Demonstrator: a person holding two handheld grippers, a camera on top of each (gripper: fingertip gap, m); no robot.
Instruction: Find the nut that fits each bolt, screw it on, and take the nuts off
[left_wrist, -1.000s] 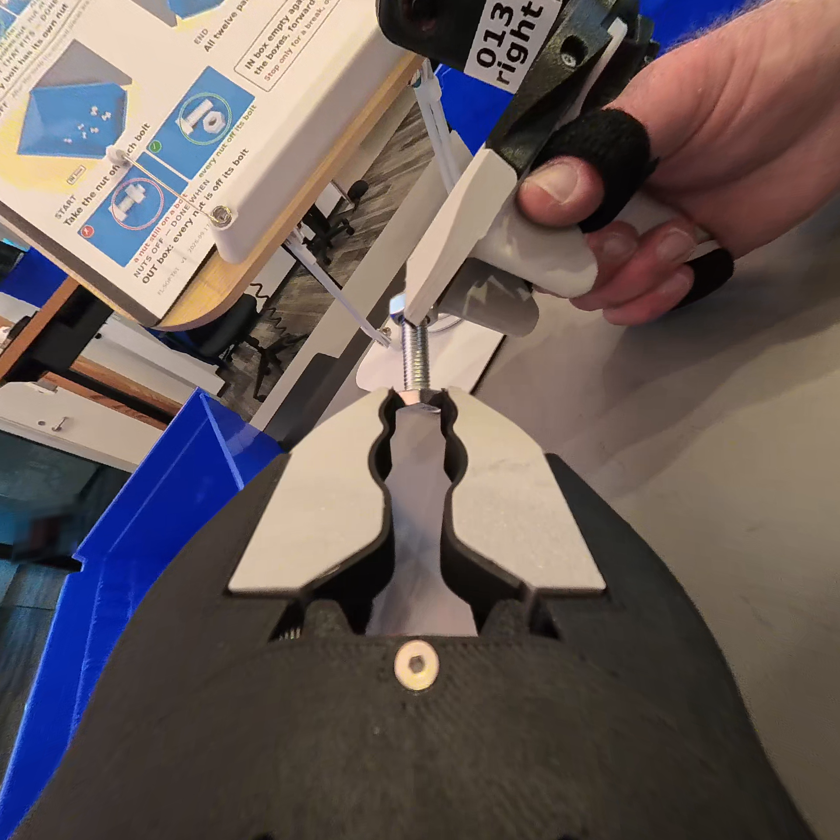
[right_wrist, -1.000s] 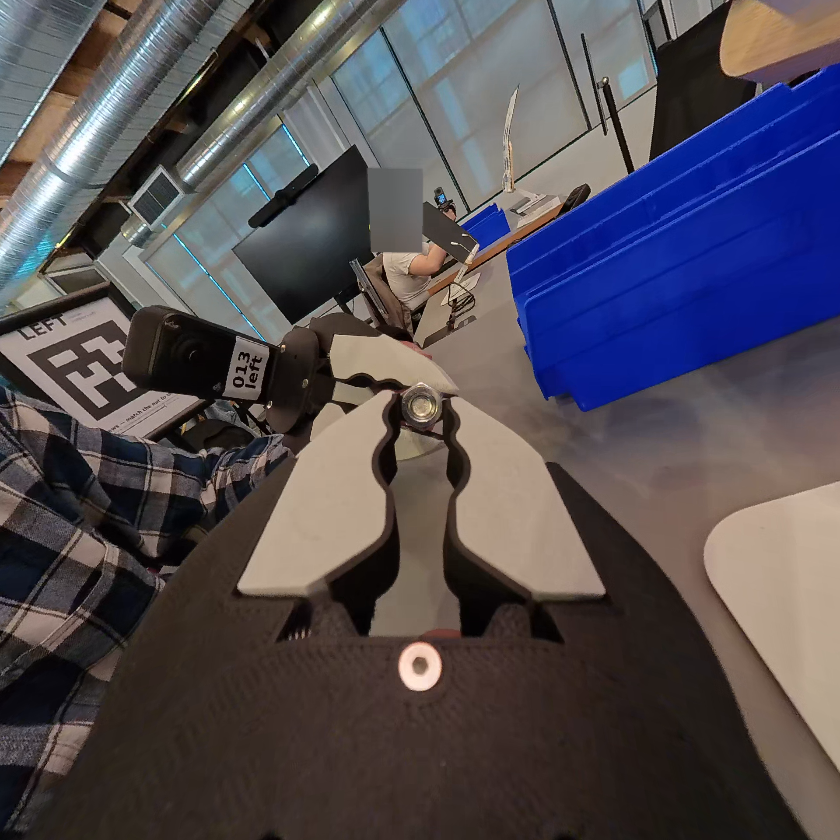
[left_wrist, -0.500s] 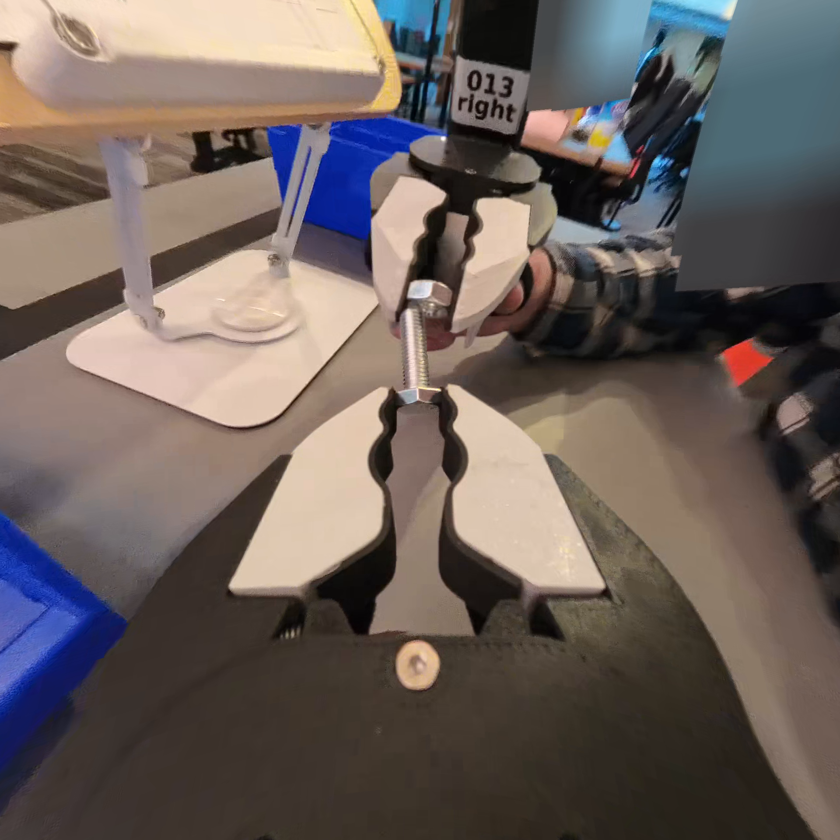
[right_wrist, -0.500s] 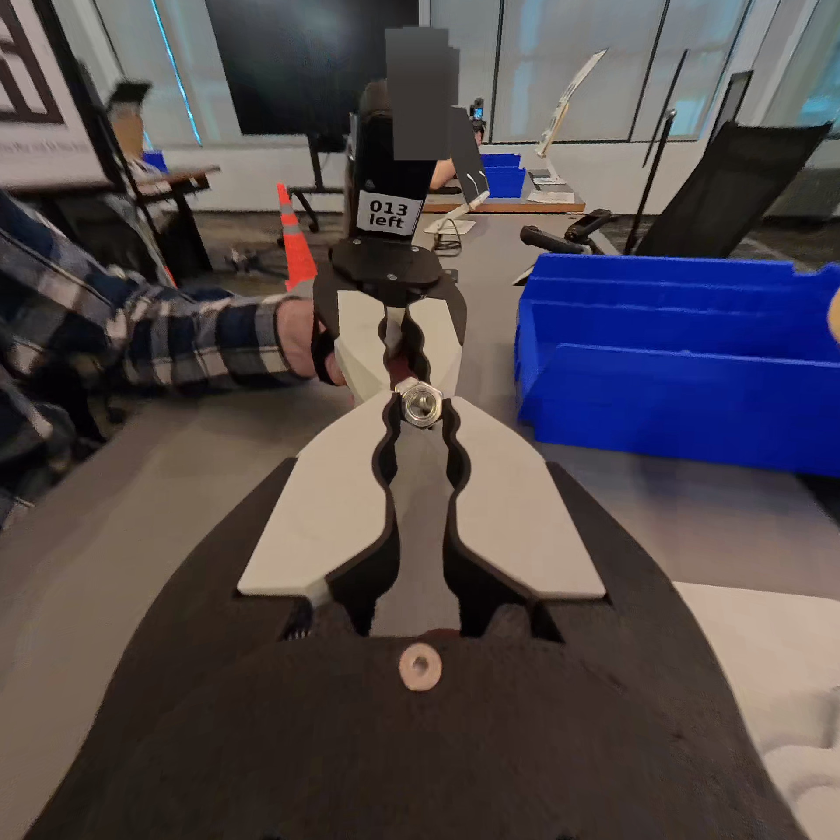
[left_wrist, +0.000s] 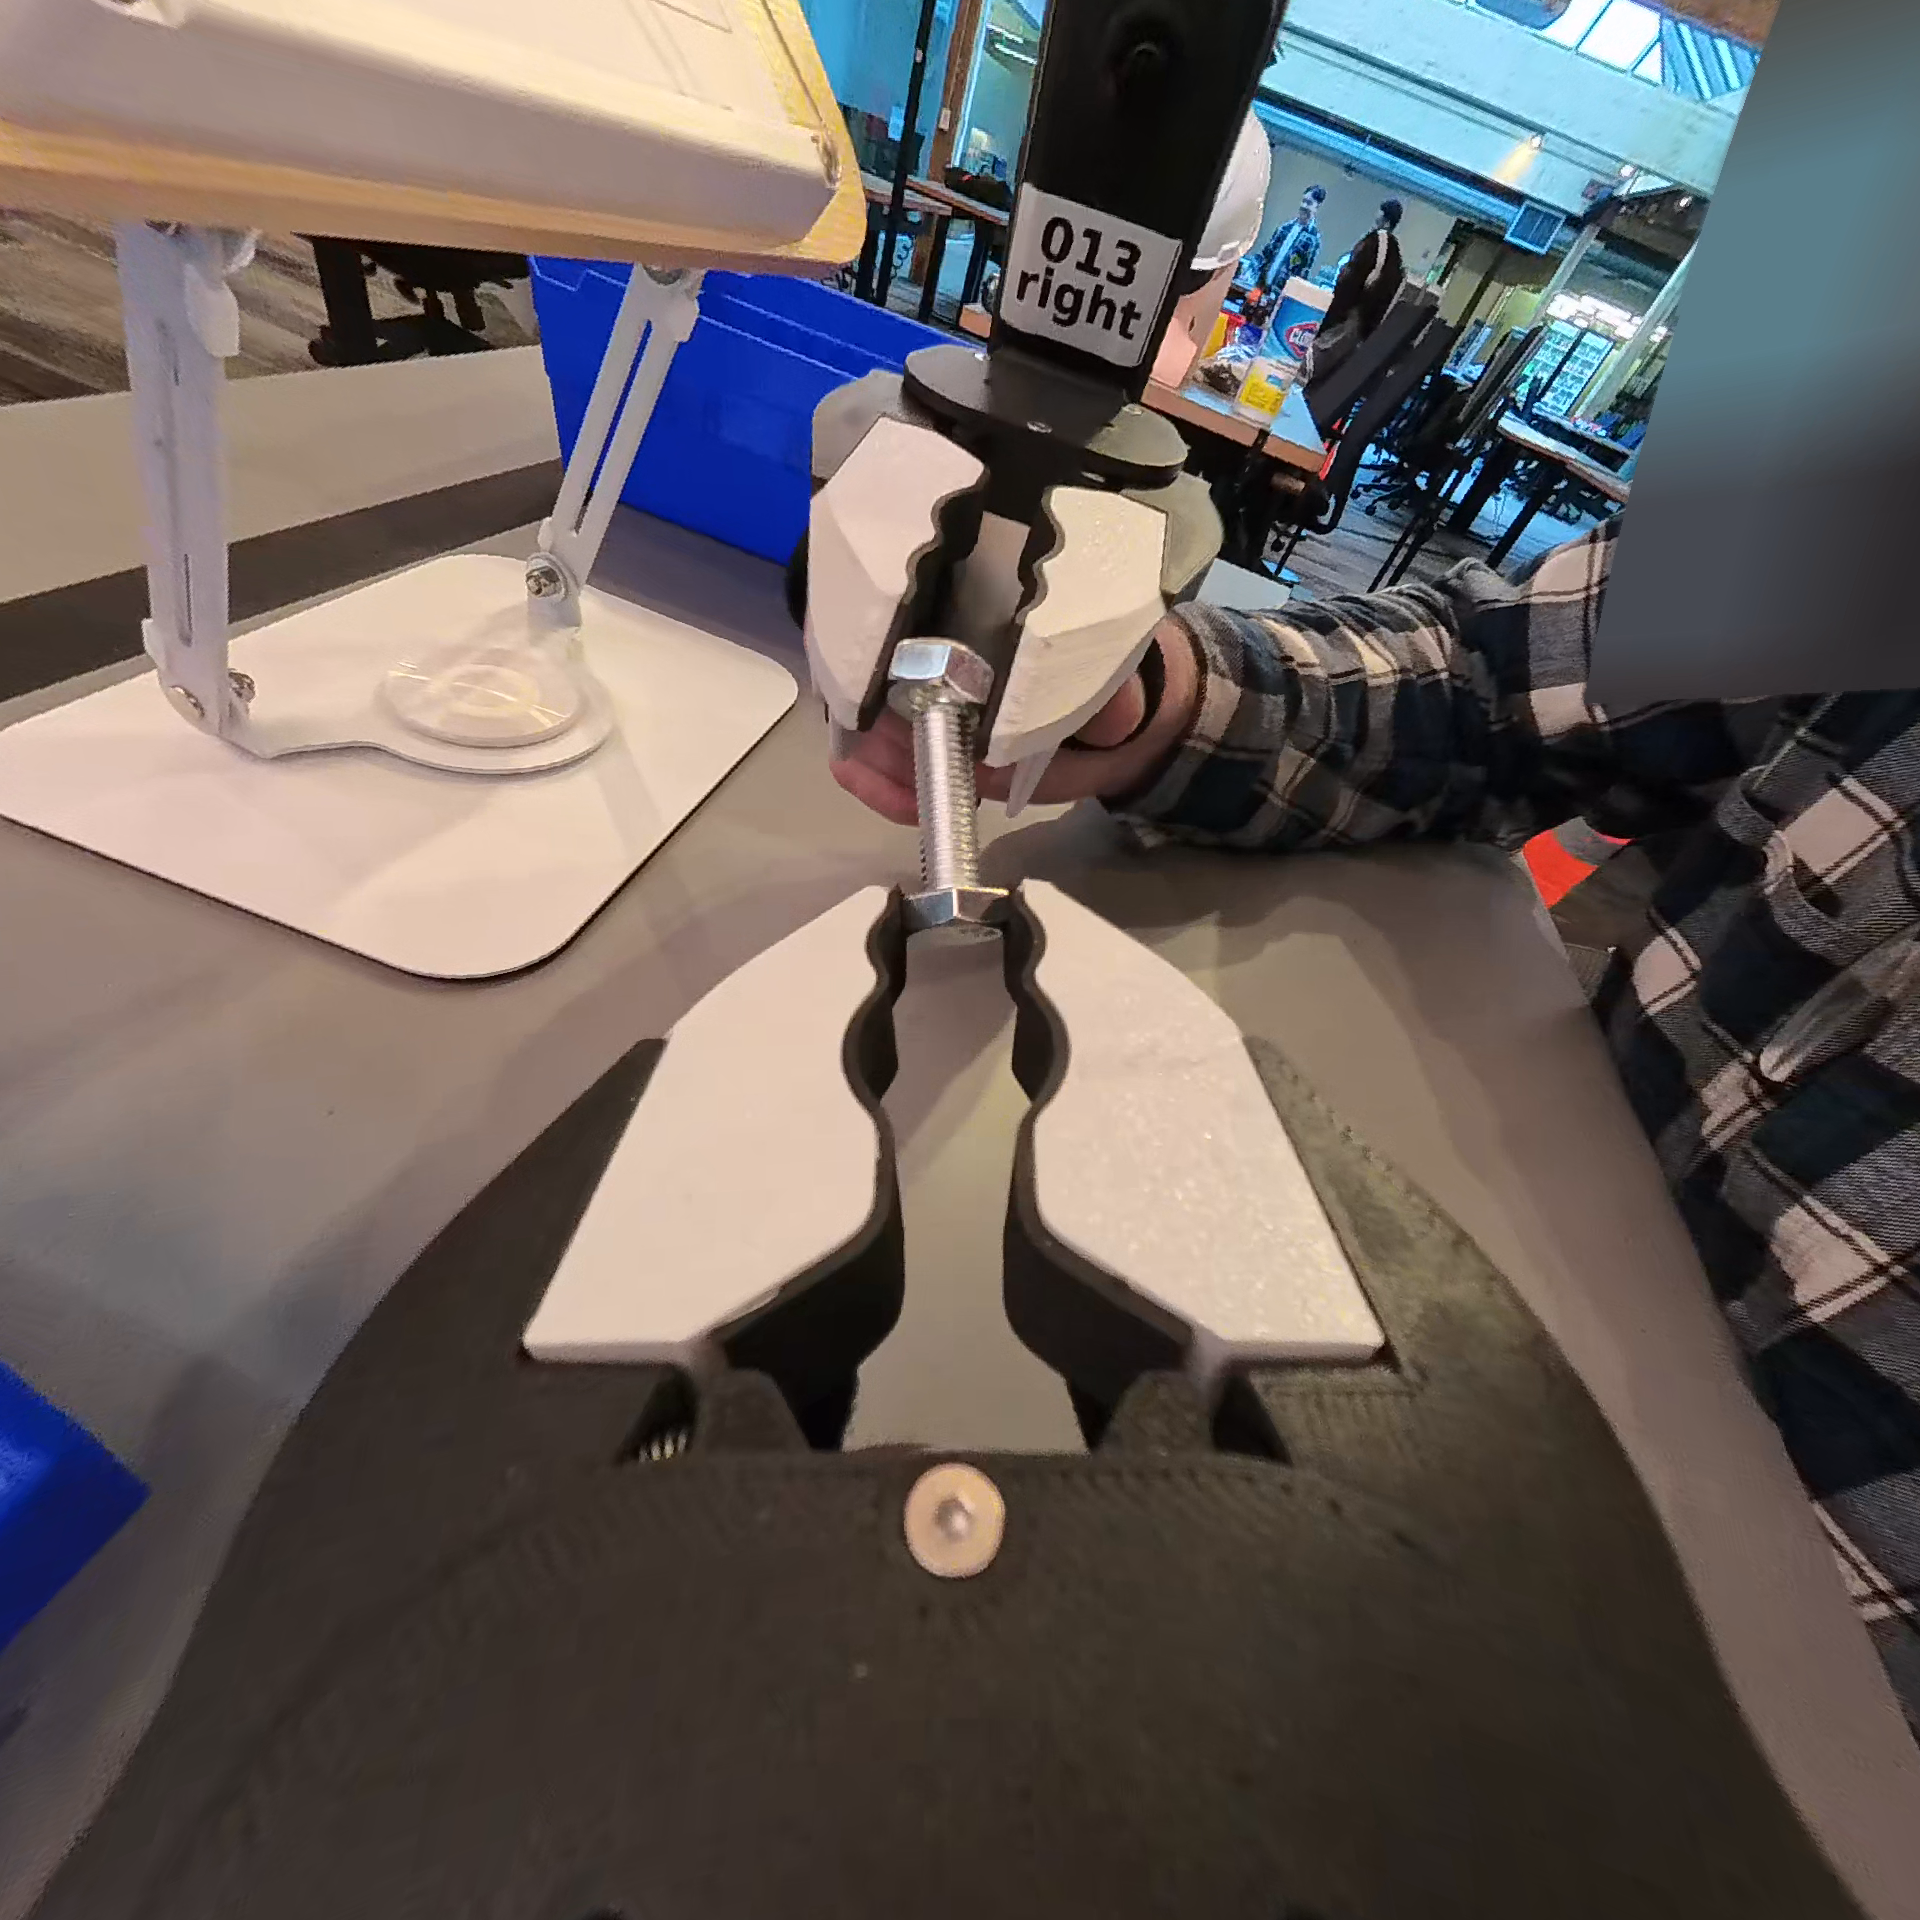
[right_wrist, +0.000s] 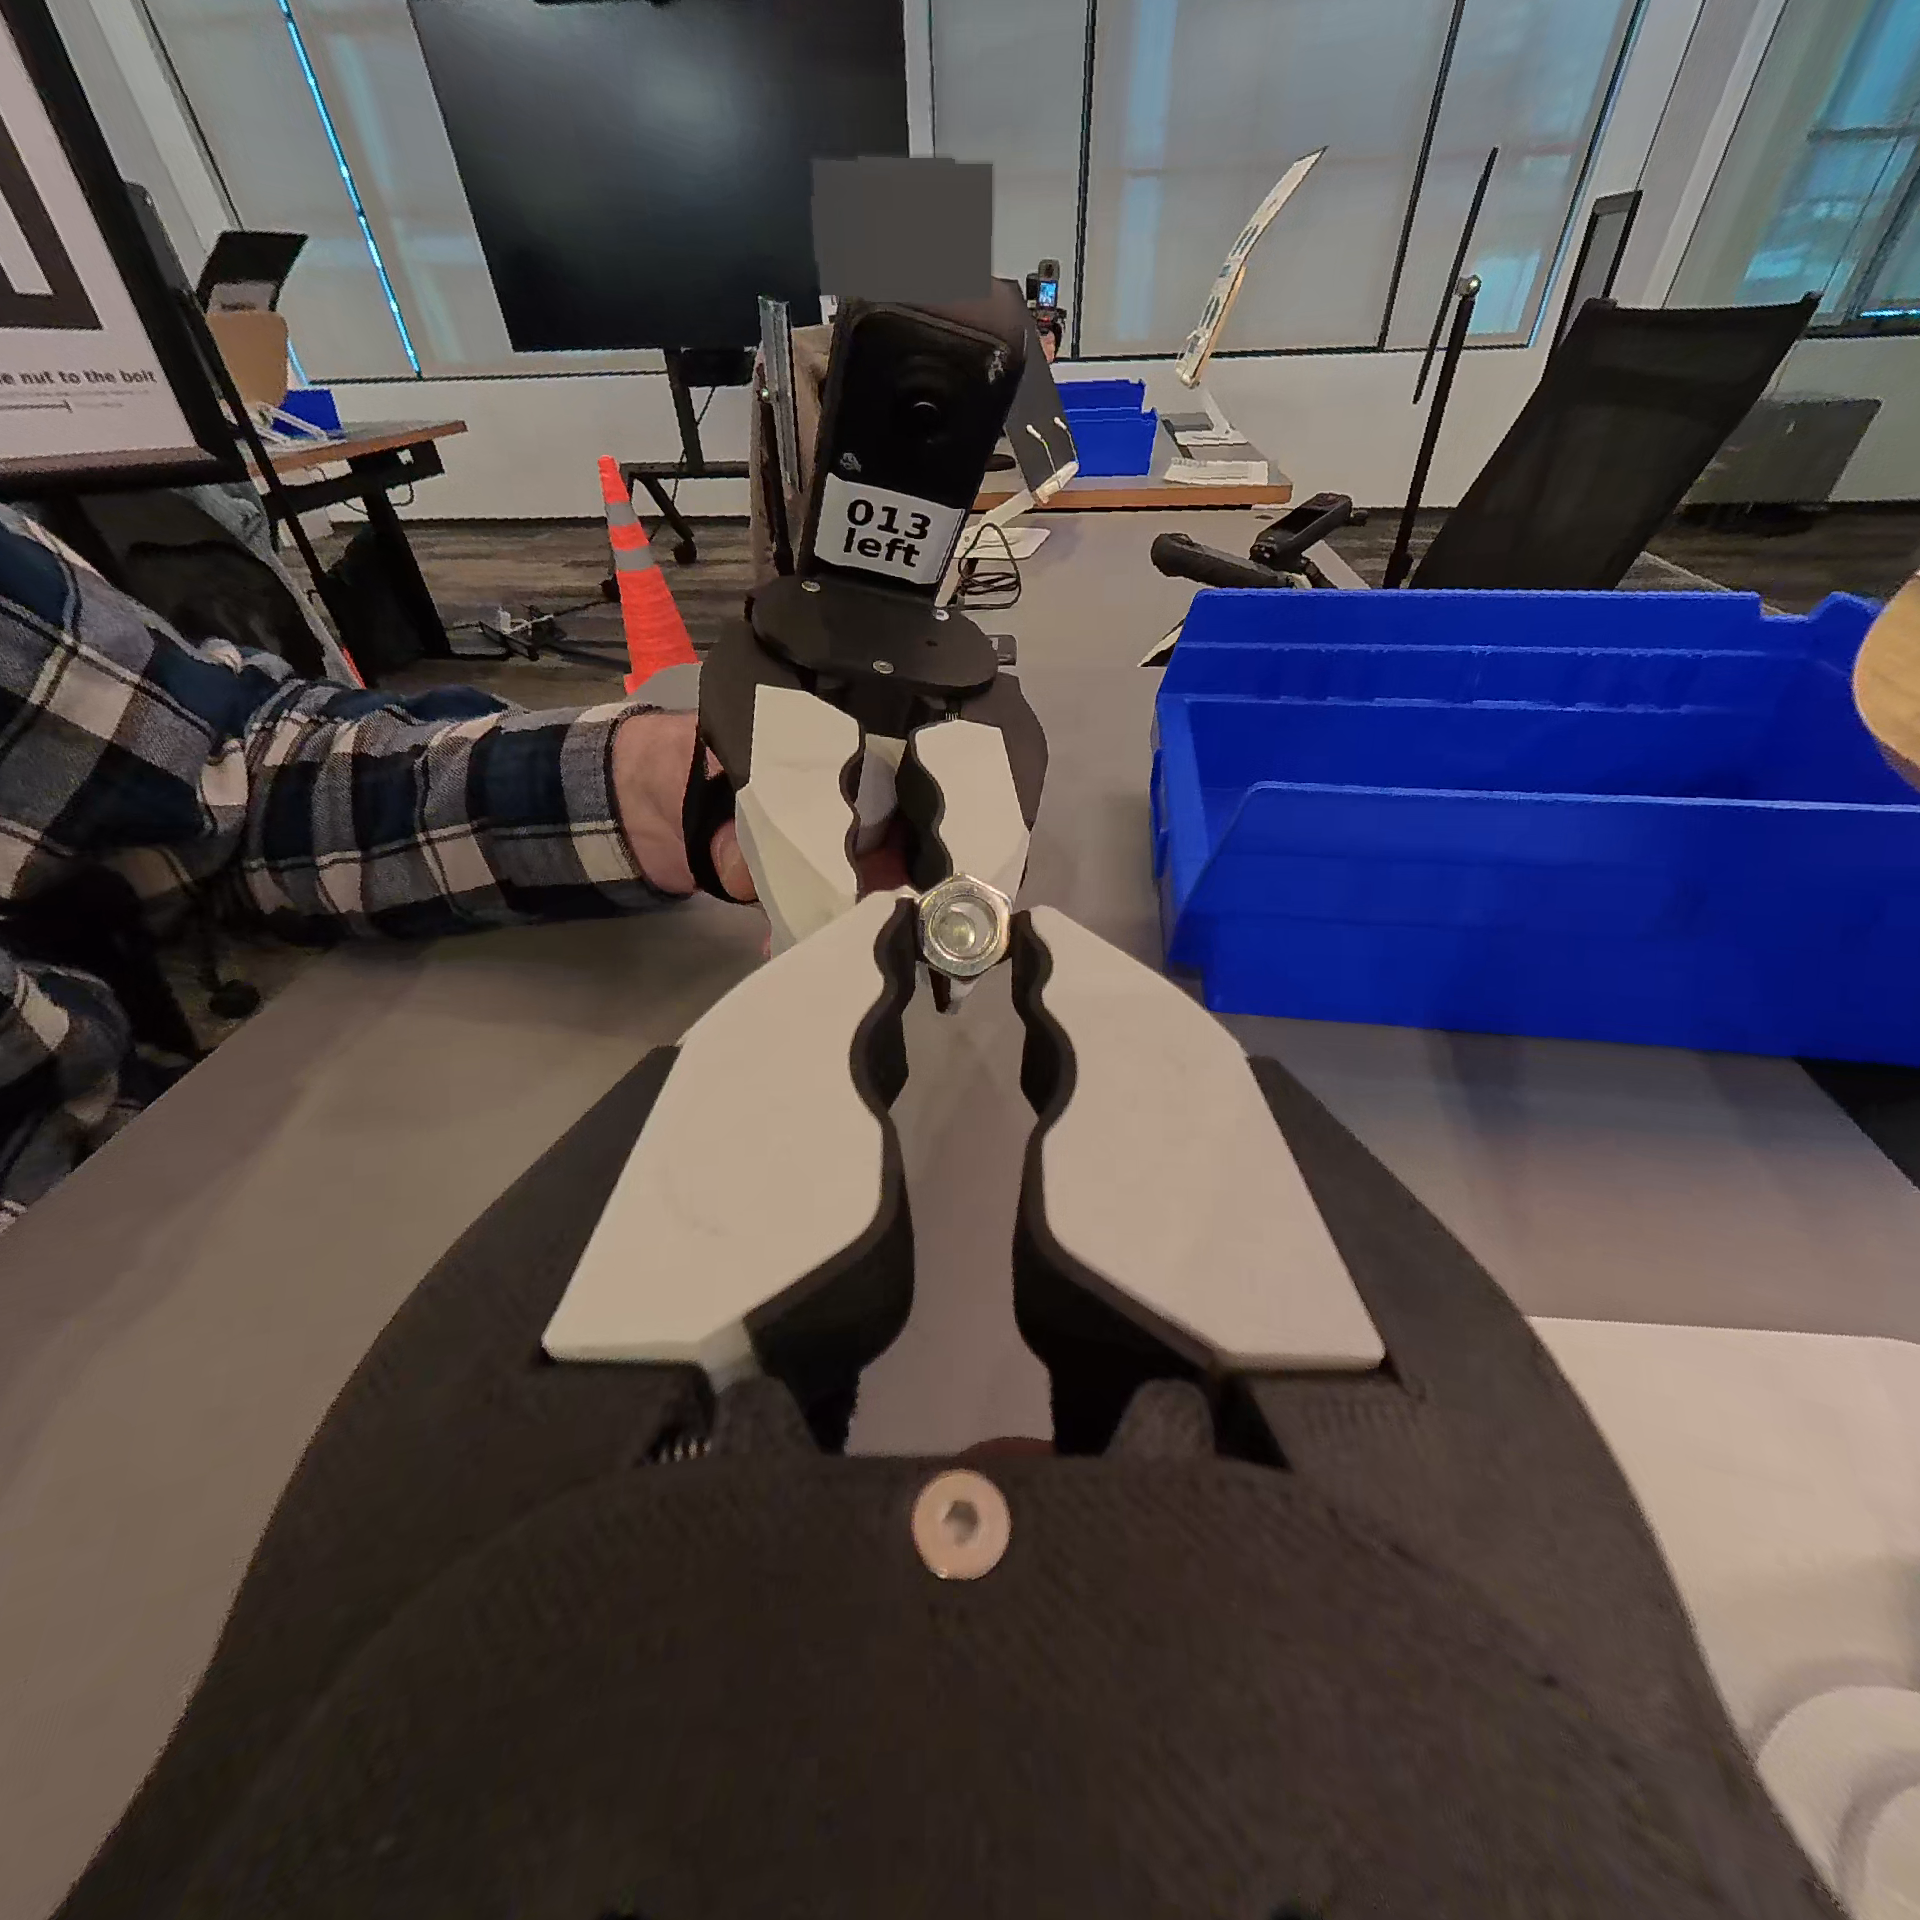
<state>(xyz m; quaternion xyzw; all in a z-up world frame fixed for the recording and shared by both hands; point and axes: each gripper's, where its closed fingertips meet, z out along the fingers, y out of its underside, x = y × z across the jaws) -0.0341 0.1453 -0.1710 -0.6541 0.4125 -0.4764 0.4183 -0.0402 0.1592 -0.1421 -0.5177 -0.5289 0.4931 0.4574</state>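
Left gripper (left_wrist: 951, 916) has its jaws clenched on the hex head of a silver threaded steel bolt (left_wrist: 943, 800). Right gripper (right_wrist: 961, 935) faces it head-on, jaws clenched on a silver hex nut (left_wrist: 940, 673) at the far end of the thread; the bolt tip shows in the nut's bore from the right wrist view. Both are held in the air above the grey tabletop (left_wrist: 312, 1091), between the white stand base (left_wrist: 364, 810) and the blue plastic bin (right_wrist: 1507, 831). Key relation: the bolt's long axis runs straight from the left jaws to the right jaws, roughly in line with both grippers, nearly all the thread bare between them. Judgement: the nut sits only at the tip, so the next twist must stay on that axis or it cross-threads. Both grippers are on the part.
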